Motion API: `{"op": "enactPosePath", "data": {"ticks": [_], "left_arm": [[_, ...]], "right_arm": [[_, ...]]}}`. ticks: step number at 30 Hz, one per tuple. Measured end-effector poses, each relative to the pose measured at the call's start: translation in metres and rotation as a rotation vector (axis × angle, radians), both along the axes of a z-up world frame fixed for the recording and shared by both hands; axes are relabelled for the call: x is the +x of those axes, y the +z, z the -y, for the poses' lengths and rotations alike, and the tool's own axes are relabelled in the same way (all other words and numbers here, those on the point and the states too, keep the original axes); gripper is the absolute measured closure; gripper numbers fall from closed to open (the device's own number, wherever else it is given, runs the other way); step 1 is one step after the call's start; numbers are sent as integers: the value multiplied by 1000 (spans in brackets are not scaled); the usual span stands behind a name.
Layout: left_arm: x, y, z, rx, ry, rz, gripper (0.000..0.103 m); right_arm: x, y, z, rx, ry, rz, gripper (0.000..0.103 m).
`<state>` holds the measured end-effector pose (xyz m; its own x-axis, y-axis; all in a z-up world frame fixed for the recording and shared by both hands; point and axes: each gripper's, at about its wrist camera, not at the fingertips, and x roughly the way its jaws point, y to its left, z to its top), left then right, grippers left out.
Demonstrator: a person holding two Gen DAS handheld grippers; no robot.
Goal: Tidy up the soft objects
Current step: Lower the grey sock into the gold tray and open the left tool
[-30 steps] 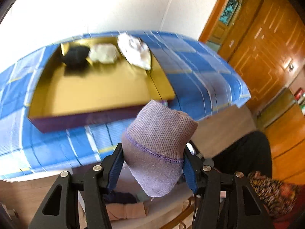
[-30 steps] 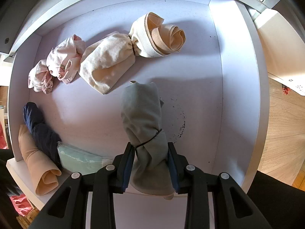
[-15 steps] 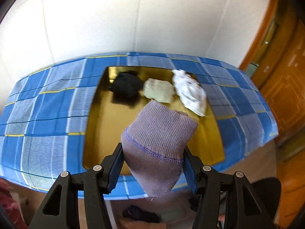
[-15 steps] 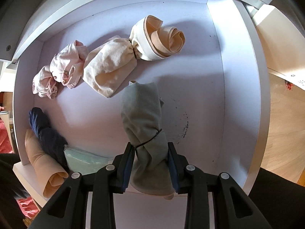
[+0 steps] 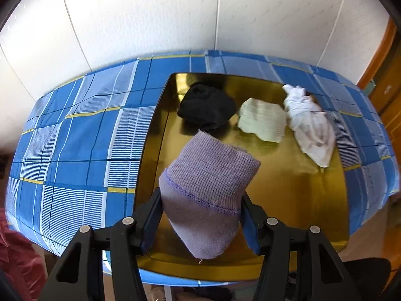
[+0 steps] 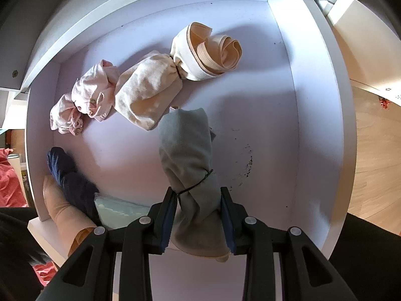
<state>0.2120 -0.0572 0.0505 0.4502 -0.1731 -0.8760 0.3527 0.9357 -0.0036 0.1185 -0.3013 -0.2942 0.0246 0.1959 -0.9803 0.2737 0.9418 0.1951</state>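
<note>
Above gold tray, ribbed lilac knit sock.

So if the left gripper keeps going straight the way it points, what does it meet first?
Probably the bare gold floor of the tray, just short of the black bundle. The left gripper, shut on the lilac knit sock, points down into it; depth is uncertain.

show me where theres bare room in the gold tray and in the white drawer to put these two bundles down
In the gold tray, the near half is bare, in front of the black bundle, pale green bundle and white bundle crowding its far edge. In the white drawer, the right side is bare, beside the cream bundle; its left wall and near-left corner are crowded.
</note>
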Motion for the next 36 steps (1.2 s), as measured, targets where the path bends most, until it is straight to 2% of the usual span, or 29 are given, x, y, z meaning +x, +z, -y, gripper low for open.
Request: {"op": "enactPosePath", "data": {"ticks": [10,23,36], "left_arm": [[32,-28,8,84,49,-42,45],[57,-56,16,147,81,-80,45],[67,-53,20,104,112,-27,40]], "right_arm": [[-2,6,13,38,-35,11,70],[-1,19,23,71,-36,20,70],[-2,28,33,82,-47,28,70]]}}
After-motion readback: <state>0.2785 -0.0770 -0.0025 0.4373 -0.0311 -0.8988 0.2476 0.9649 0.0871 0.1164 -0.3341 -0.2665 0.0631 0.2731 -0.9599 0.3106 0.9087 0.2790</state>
